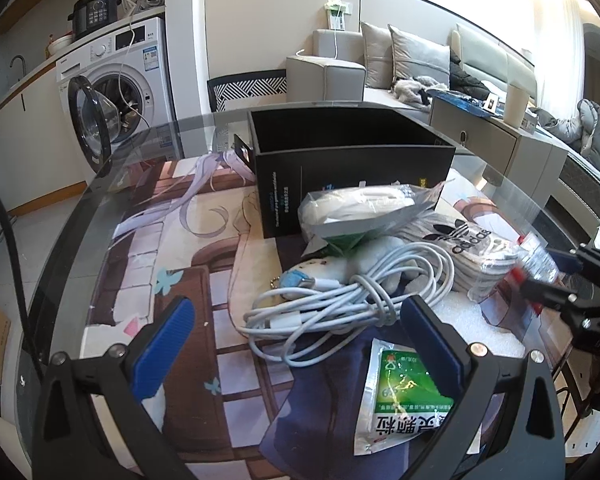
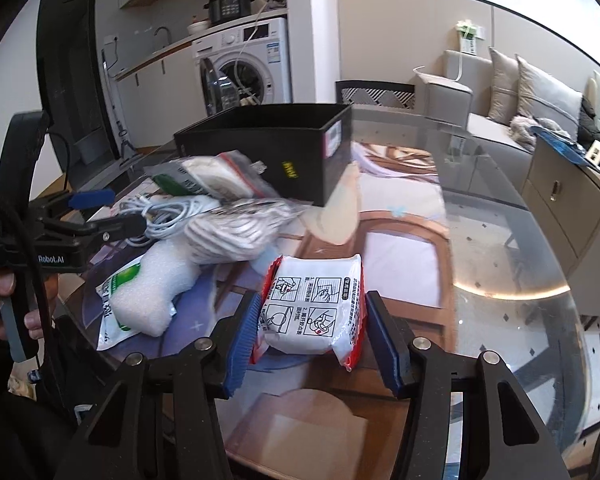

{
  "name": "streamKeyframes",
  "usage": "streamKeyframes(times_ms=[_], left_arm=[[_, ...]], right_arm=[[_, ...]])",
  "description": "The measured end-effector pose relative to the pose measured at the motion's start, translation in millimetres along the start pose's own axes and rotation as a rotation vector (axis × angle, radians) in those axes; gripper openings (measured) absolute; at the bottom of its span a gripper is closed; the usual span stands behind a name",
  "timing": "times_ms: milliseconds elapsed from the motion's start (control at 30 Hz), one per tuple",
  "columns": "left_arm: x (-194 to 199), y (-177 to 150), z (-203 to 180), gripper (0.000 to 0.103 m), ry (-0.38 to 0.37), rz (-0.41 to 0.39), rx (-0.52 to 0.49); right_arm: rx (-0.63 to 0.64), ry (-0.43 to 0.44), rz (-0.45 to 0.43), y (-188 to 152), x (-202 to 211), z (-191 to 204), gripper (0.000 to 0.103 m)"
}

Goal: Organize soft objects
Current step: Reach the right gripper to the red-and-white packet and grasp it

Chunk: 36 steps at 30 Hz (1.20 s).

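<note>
Right gripper (image 2: 310,336) fingers pinch white red-edged packet (image 2: 314,304), printed instruction panels, lifted above glass table (image 2: 520,280). Left gripper (image 1: 296,344) spread wide over coiled white cable (image 1: 340,300). Socks (image 1: 460,248), green sachet (image 1: 404,392), foam piece (image 2: 156,292) crowd before black box (image 1: 352,168).

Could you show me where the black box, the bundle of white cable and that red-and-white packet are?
black box (image 1: 352,172), left wrist view, front wall.
white cable (image 1: 340,300), left wrist view, middle of the coil.
red-and-white packet (image 2: 314,304), right wrist view, printed face.
</note>
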<state>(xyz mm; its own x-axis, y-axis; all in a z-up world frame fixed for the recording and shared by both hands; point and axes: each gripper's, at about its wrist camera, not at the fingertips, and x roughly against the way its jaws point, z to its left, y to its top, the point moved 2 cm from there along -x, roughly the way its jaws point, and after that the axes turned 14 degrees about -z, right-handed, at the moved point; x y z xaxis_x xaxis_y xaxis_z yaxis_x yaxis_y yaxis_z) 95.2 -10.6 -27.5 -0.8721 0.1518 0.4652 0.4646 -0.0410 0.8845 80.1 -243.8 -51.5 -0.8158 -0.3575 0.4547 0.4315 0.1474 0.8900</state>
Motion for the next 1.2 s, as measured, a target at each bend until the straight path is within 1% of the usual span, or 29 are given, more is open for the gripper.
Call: streamKeyframes(times_ms=[133,333,400,433,467,500,567,700,767,833,967,1100,1200], left_arm=[[-5,0,1,0.103,-0.020,0.020,0.039],[-10,0,6,0.103,-0.052,0.047,0.100],[-11,0,8,0.100,-0.071,0.059,0.120],[-11,-1,8,0.097,-0.097,0.068,0.140],[-11,-3,9,0.090,-0.125,0.074,0.157],[-11,-3,9,0.088,-0.135,0.076,0.166],[-8,-3,10,0.084,-0.135,0.067,0.168],[-4,-4,13,0.081,-0.142,0.055,0.170],[-2,-4,13,0.081,-0.142,0.049,0.165],[2,-3,14,0.081,-0.145,0.038,0.161],[7,-3,15,0.081,-0.146,0.028,0.153],[10,-4,16,0.081,-0.144,0.025,0.149],[13,-6,18,0.081,-0.141,0.025,0.148]], right_arm=[[-0.004,-0.020,-0.037,4,9,-6,0.053],[0.010,-0.001,-0.058,11,11,-1,0.053],[0.020,0.009,-0.060,13,9,4,0.053],[0.027,0.013,-0.062,13,8,7,0.053],[0.032,0.017,-0.063,14,8,9,0.053],[0.036,0.022,-0.063,14,7,11,0.053],[0.041,0.024,-0.064,15,6,13,0.053],[0.049,0.018,-0.069,17,7,14,0.053],[0.048,0.011,-0.070,18,8,12,0.050],[0.045,0.002,-0.069,19,9,8,0.049],[0.048,-0.004,-0.070,19,10,5,0.042],[0.037,0.009,-0.046,14,8,4,0.042],[0.024,0.022,-0.009,6,4,6,0.042]])
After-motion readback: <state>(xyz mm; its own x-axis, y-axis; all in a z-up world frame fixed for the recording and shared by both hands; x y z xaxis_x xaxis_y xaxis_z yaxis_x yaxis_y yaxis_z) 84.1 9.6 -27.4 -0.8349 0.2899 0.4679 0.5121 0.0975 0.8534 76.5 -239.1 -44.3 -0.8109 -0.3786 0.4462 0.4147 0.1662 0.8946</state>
